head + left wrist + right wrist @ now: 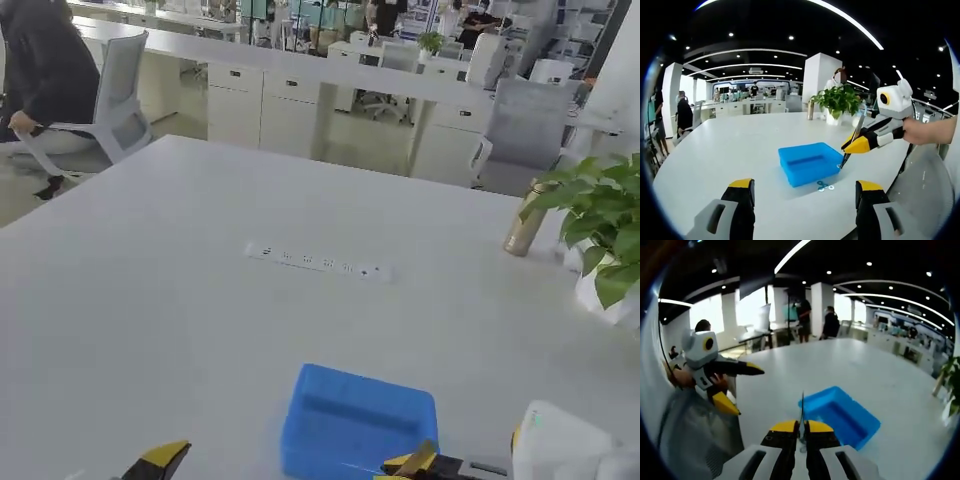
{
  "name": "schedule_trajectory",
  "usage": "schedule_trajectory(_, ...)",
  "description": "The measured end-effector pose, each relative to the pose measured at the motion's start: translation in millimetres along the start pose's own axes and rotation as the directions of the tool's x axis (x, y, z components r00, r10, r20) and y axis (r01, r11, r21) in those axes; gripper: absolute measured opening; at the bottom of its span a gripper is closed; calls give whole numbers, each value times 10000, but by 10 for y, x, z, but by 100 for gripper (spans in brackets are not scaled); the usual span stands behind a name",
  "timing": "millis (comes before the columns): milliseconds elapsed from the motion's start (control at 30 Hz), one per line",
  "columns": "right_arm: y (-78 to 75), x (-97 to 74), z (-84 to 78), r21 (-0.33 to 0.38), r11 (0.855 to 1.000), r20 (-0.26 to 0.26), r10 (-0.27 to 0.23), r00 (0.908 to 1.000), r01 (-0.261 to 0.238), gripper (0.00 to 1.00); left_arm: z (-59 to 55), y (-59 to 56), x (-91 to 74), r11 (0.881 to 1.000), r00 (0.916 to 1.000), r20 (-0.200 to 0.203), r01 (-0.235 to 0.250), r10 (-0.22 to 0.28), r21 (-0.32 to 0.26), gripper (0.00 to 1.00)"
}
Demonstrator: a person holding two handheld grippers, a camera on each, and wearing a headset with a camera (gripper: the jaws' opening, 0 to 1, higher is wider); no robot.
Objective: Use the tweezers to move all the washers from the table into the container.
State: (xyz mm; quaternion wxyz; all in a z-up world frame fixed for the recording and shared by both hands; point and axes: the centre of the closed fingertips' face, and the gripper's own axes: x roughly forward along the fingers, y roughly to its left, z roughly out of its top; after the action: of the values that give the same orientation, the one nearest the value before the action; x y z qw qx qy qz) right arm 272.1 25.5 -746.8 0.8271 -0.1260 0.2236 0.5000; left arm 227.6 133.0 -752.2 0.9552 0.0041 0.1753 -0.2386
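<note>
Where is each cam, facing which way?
Head view: on the headset, looking forward and down over the table at the blue container; yellow jaw tips at bottom edge.
Left gripper view: on the left gripper, looking along its open jaws at the container, washers and the right gripper in a hand.
Right gripper view: on the right gripper, looking along jaws shut on the tweezers at the container.
Shared: all see the container; each gripper view sees the other gripper.

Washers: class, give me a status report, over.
Left gripper open. Right gripper shut on tweezers. Washers on table beside blue container. Nothing between tweezers and washers.
</note>
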Motion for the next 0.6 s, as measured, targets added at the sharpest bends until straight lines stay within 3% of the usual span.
schedule_trajectory(133, -48, -113, 104, -8, 10000, 137, -11, 9999, 11, 2, 8, -7, -4, 9999, 10000, 62, 65, -65, -77, 85)
schedule_trajectory(200, -90, -141, 116, -119, 9999, 162, 27, 9999, -25, 2, 19, 14, -16, 9999, 9999, 125, -38, 39, -97, 85)
schedule_trajectory(267, -126, -170, 130, -39, 10000, 202, 65, 9998, -64, 2, 74, 39, -31, 9990, 9988, 456, -141, 160, -415, 87)
schedule_trajectory(400, -210, -213, 186, 181, 9998, 386, -75, 9992, 68, 2, 92, 99, -57, 9971, 9974, 533, -444, 478, -621, 90)
schedule_trajectory(467, -255, -244, 222, 325, 9992, 462, -234, 9987, 220, 2, 102, 79, -55, 9976, 9972, 548, -481, 509, -503, 91)
schedule_trajectory(600, -369, -304, 325, 727, 9952, 787, -706, 9944, 649, 2, 61, 6, -50, 9997, 9997, 162, -154, 157, -167, 91)
